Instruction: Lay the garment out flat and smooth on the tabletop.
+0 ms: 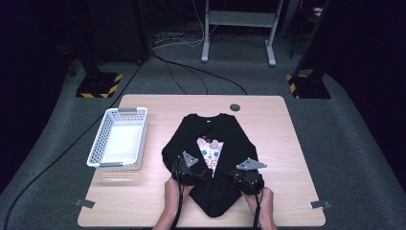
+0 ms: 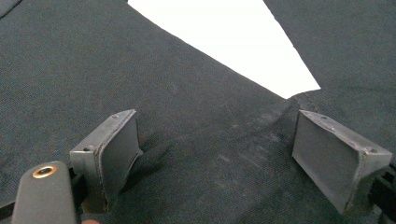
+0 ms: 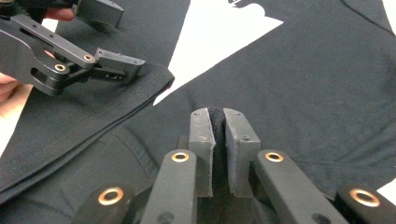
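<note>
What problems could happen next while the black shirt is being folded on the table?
The right gripper pinches only a thin fold of the black shirt, so the cloth may slip out when pulled. The left gripper stands open over the fabric, holding nothing, so that side may drag or bunch and the fold could come out crooked across the cat print.

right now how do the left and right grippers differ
The left gripper has its jaws wide apart, resting on the black shirt with nothing pinched. The right gripper is shut on a fold of the shirt. In the high view the left sits at the shirt's left folded edge, the right at its right edge. Both are hand-held, near the cat print.
</note>
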{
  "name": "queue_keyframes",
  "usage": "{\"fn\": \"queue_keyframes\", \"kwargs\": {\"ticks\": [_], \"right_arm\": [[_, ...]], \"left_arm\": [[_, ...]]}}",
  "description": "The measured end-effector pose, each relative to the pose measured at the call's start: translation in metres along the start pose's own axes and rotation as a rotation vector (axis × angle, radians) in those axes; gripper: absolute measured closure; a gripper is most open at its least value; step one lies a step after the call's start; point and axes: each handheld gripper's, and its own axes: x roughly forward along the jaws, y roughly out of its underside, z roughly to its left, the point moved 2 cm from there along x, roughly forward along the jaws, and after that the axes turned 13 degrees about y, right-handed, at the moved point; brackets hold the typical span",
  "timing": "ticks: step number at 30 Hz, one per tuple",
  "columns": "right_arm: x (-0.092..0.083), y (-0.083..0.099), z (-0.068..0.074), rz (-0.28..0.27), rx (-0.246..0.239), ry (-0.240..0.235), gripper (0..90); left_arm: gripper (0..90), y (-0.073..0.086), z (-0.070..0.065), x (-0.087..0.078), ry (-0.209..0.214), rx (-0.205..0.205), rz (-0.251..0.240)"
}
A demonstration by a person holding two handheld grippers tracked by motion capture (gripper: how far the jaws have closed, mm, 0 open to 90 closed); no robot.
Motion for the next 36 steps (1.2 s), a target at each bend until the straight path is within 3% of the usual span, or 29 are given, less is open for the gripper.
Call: {"fn": "queue_keyframes", "kwargs": {"ticks": [36], "right_arm": [[-0.026, 0.029, -0.022, -0.003, 0.047, 0.03, 83.1]], "left_arm": [[15.1, 0.0, 0.0, 0.0, 0.002, -0.004, -0.001]]}}
